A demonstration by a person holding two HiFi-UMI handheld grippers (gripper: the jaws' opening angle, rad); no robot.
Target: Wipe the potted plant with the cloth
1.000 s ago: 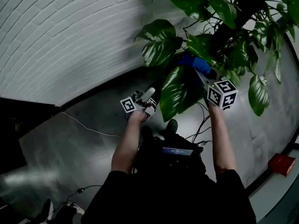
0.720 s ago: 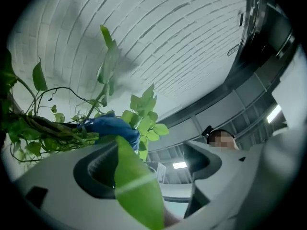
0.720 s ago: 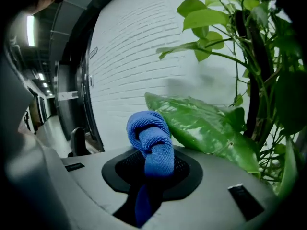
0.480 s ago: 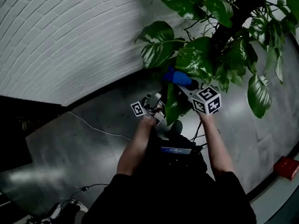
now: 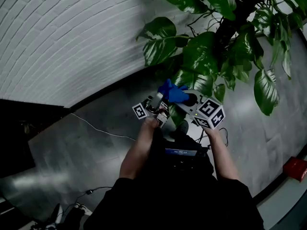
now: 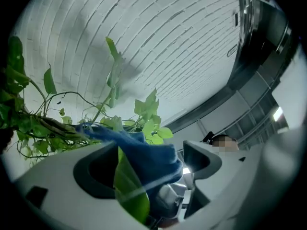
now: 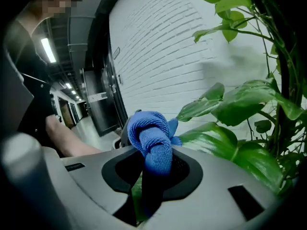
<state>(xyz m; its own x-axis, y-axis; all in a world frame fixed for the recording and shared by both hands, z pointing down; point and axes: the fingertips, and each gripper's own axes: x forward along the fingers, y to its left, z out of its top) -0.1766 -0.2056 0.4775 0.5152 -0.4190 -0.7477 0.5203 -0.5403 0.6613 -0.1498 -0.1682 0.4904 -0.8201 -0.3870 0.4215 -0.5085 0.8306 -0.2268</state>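
Note:
The potted plant (image 5: 225,28) with large green leaves fills the upper right of the head view. My right gripper (image 5: 189,99) is shut on a bunched blue cloth (image 5: 171,92), which sits at the lower tip of a hanging leaf (image 5: 194,83). In the right gripper view the cloth (image 7: 151,133) bulges out of the right gripper (image 7: 153,169), with a leaf (image 7: 211,143) just beside it. My left gripper (image 5: 156,102) is right next to the cloth. Its jaws stand apart in the left gripper view (image 6: 148,162), with a leaf tip (image 6: 129,190) and the cloth (image 6: 144,150) between them.
A white brick wall (image 5: 72,32) runs behind the plant. A thin cable (image 5: 96,133) lies on the grey floor (image 5: 72,166) at the left. More cables (image 5: 208,131) lie near the person's feet. A red box (image 5: 295,168) sits at the right edge.
My right gripper has slid the cloth down and to the left along the leaf, ending beside the left gripper. The left gripper has shifted slightly right.

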